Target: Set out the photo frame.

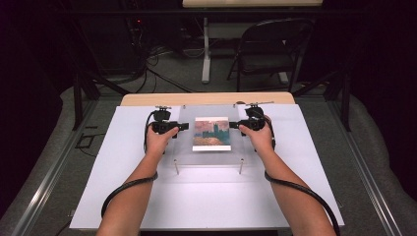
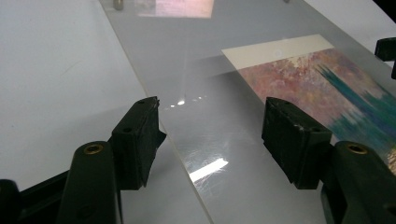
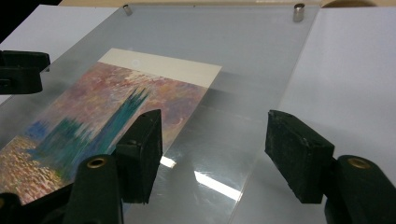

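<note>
dark room beyond, a folding chair [image 1: 275, 46] and cables on the floor; nearer, a white counter [image 1: 206, 196] with a wooden edge at its far side.

we note a clear acrylic plate [image 1: 209, 157] raised on short metal standoffs [image 1: 176, 167] at the middle of the counter. under or within it lies a printed picture [image 1: 211, 133], a pinkish sky with a blue-green tower shape and a cream border strip along one side. it sits flat, about centred on the plate.

left tongs [image 1: 184, 126] point inward at the plate's left edge. in the left gripper view [image 2: 212, 135] the jaws stand wide apart, straddling that edge, nothing pinched between them; one jaw is over the white counter, the other over the plate near the picture.

right tongs [image 1: 233, 125] mirror this at the right edge. in the right gripper view [image 3: 212, 149] the jaws gape wide, one over the picture's corner, one over the counter; no contact that we can see.

both hands rest low at the plate's sides, cables trailing back along the forearms.
</note>
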